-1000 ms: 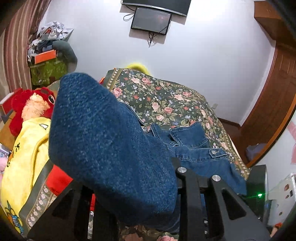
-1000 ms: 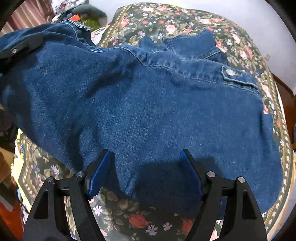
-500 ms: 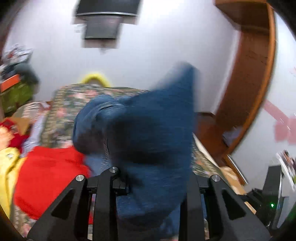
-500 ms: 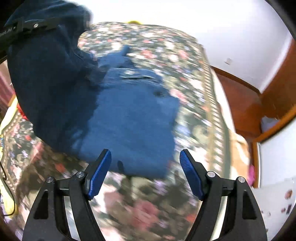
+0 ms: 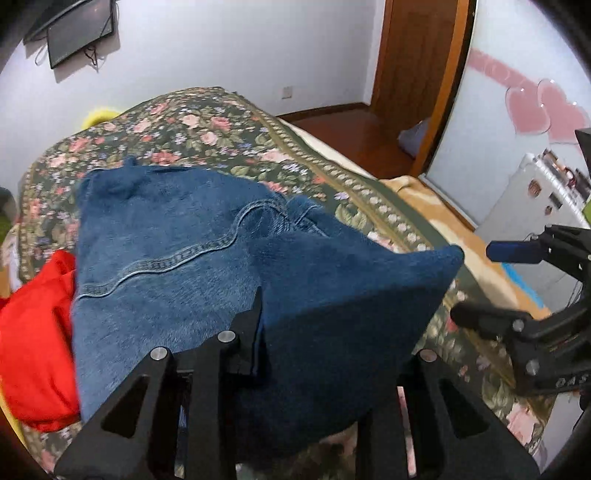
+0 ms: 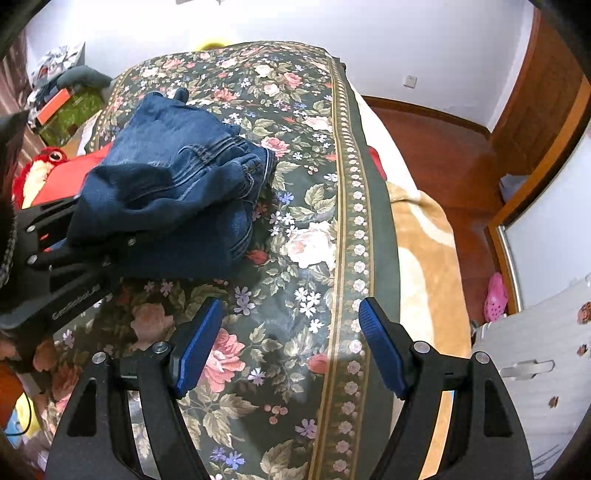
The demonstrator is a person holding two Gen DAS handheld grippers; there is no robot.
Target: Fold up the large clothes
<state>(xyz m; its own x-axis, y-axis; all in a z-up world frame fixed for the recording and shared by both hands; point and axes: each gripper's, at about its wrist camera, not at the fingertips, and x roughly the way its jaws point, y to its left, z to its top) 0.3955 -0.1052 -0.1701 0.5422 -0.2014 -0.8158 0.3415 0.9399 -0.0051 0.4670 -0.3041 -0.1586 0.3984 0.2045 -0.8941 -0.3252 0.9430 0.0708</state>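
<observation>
Two grippers are showing, one per hand. The left gripper (image 5: 317, 354) is clenching a thick fold of the denim jacket (image 5: 177, 258), its jaws buried in the cloth so that only one black finger edge is peeking out. The right gripper (image 6: 291, 347) is hovering with its jaws spread wide and holding nothing, its two ribbed blue pads (image 6: 380, 350) facing each other above the floral bedspread (image 6: 314, 184). Faint embossed lettering is running along the black frame of each gripper (too small and blurred to read, though something like "DAS" is appearing on the right gripper's frame in the left wrist view).

One jacket is lying bunched in several layers on the left part of the bed, its blue denim showing pale double stitching along curved seams. It is resting partly on the bedspread and is touching one red garment (image 5: 33, 332) at its left side. The bedspread is looking smooth, dark green, printed with pink and white roses and edged by a beige band of small flowers. One red plush toy (image 6: 40, 166) is sitting beyond the red garment. One dark screen (image 5: 79, 31) is hanging on the white wall, and two pink heart shapes (image 5: 546, 110) are sticking to the pale panel by the wooden door frame.
</observation>
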